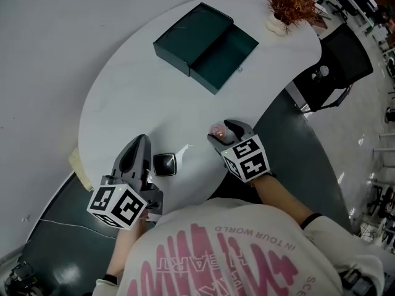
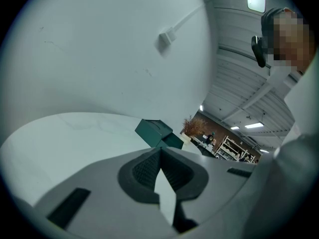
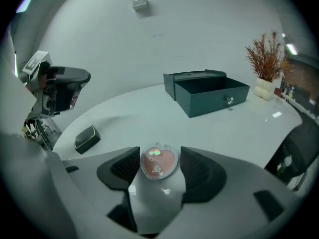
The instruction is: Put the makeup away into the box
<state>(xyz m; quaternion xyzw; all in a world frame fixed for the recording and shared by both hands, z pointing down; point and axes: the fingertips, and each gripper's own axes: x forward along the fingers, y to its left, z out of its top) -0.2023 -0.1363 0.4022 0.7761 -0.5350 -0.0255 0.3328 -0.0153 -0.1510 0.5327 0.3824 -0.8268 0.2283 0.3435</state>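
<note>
The heart-shaped compact (image 3: pixel 158 162) sat pinched between the right gripper (image 1: pixel 225 132) fingers over the tabletop's (image 1: pixel 154 103) near edge, well apart from the open box (image 3: pixel 214 102). It probably wanted carrying level and lowering inside before letting go. The left gripper (image 2: pixel 159 153) fingers were closed and empty, near a black compact (image 1: pixel 164 164).

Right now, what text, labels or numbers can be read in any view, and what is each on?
"IN YOUR WORLD": small pink print, upside down, on the person's shirt; the middle word is uncertain.
"HEART": large pink letters on the same shirt, partly cut off, likely reading.
Heart-shaped compact in the right gripper: lid print too blurred to read.
Marker cubes: square patterns only.
Box: none.
</note>
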